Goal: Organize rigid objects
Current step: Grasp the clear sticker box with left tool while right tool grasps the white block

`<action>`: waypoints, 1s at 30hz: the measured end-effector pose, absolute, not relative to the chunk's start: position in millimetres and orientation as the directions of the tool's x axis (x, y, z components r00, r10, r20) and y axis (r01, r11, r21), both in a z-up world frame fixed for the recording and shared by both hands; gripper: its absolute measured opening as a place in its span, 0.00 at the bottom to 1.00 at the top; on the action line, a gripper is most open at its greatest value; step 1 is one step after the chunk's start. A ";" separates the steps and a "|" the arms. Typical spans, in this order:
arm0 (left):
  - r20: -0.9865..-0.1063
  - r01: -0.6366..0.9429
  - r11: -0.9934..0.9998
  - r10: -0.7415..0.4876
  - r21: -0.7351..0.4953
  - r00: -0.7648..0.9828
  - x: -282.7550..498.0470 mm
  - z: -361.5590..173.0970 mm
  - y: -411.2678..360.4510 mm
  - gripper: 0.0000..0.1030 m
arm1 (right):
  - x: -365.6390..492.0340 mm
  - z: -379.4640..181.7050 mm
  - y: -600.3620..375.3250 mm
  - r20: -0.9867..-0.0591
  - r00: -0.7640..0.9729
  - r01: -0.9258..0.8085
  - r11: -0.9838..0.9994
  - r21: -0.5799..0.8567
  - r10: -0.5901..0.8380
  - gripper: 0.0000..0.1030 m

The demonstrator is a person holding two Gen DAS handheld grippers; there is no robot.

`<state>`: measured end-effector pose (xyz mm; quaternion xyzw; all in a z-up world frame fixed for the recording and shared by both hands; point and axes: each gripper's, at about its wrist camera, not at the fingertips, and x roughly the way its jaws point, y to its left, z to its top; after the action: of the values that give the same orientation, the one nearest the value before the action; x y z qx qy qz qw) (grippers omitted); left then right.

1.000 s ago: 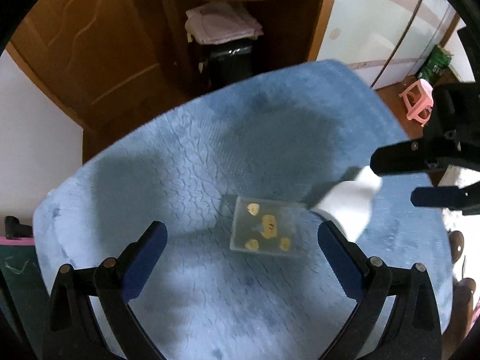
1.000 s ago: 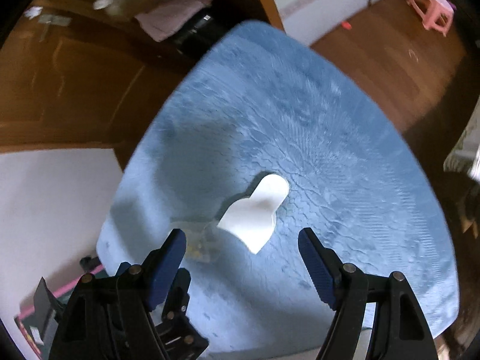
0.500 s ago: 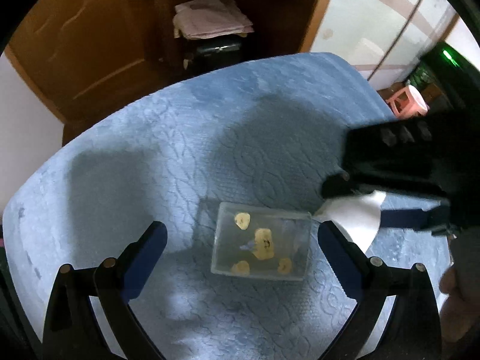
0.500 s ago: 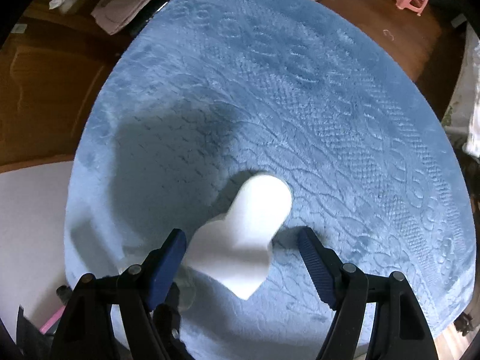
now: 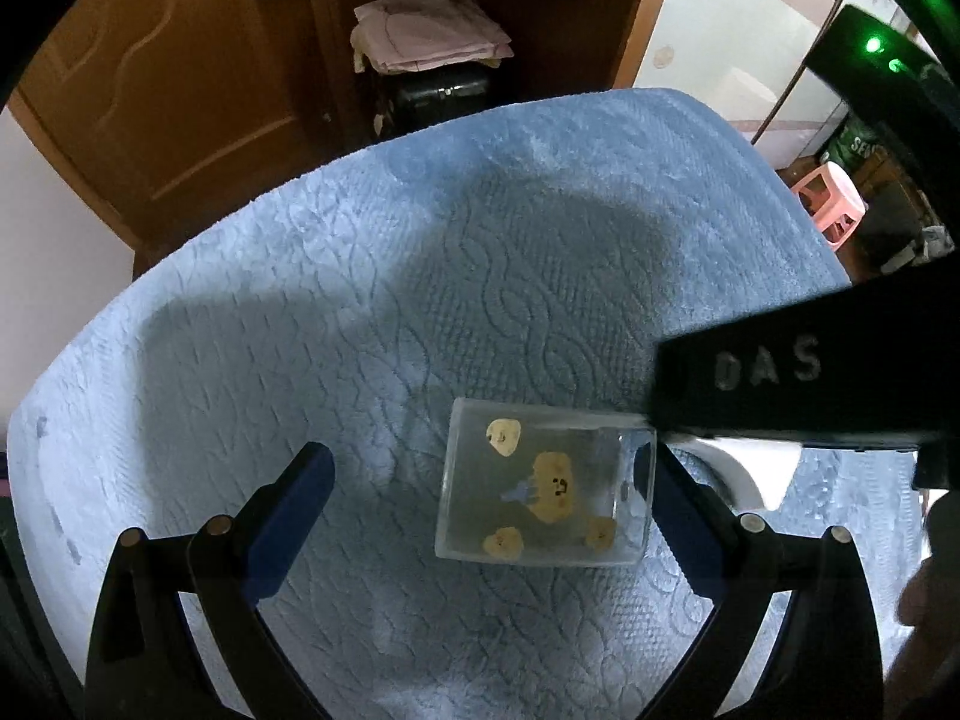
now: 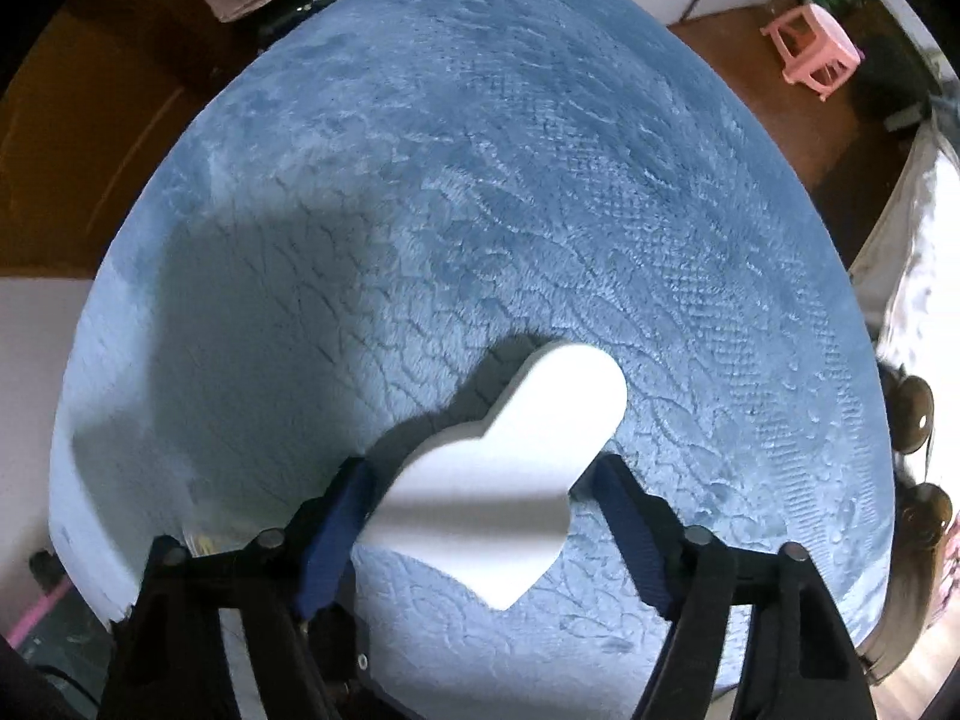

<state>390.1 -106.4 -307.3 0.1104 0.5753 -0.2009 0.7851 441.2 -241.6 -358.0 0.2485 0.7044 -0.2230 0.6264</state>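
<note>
A clear plastic box (image 5: 543, 489) with yellow cartoon stickers lies on the blue quilted cover (image 5: 420, 312). My left gripper (image 5: 480, 498) is open, with the box between its fingers, close to the right finger (image 5: 672, 498). A white bottle-shaped object (image 6: 510, 474) lies on the cover between the open fingers of my right gripper (image 6: 480, 516); a part of it shows in the left wrist view (image 5: 744, 468) under the black body of the right gripper (image 5: 798, 384). Whether the right fingers touch it, I cannot tell.
A brown wooden cabinet (image 5: 180, 72) with folded pink cloth (image 5: 432, 30) stands beyond the cover's far edge. A pink stool (image 6: 813, 48) stands on the wooden floor at the far right. The cover's edges drop off on the left and right.
My right gripper has moved down and forward, so the white object now lies between its fingers. My left gripper has moved closer to the clear box, now between its fingers.
</note>
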 end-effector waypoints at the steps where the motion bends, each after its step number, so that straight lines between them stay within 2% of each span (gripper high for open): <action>1: -0.949 0.444 0.894 -0.187 -0.057 0.255 390.3 -307.8 -107.1 0.97 | 440.3 -356.3 -235.1 -0.993 -0.091 0.625 0.781 -0.003 0.069 0.61; 10: -0.959 0.456 0.888 -0.177 -0.058 0.222 393.2 -313.1 -119.5 0.97 | 415.9 -339.8 -255.5 -0.993 -0.047 0.614 0.787 0.060 0.112 0.61; 15: -0.963 0.438 0.898 -0.149 -0.036 0.226 394.6 -319.7 -121.4 0.93 | 395.9 -334.1 -260.7 -0.992 -0.024 0.601 0.795 0.084 0.123 0.61; 17: -0.962 0.443 0.896 -0.138 -0.020 0.235 392.3 -319.8 -123.0 0.89 | 386.0 -333.6 -272.4 -0.990 -0.017 0.597 0.796 0.101 0.138 0.61; 19: -0.957 0.446 0.895 -0.145 -0.019 0.251 389.2 -316.5 -122.7 0.78 | 377.3 -330.5 -270.7 -0.989 -0.009 0.591 0.798 0.114 0.148 0.61; 20: -0.955 0.449 0.893 -0.148 -0.017 0.258 387.9 -314.4 -122.0 0.64 | 372.8 -327.9 -272.0 -0.988 -0.004 0.588 0.799 0.123 0.155 0.61; 30: -0.945 0.427 0.904 -0.123 0.020 0.305 362.7 -283.7 -109.2 0.62 | 326.9 -298.3 -257.0 -0.981 0.045 0.519 0.835 0.184 0.188 0.61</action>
<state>362.7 -109.2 -283.7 0.1348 0.5639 -0.1725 0.7963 326.9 -257.0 -298.3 0.2601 0.6800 -0.1228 0.6745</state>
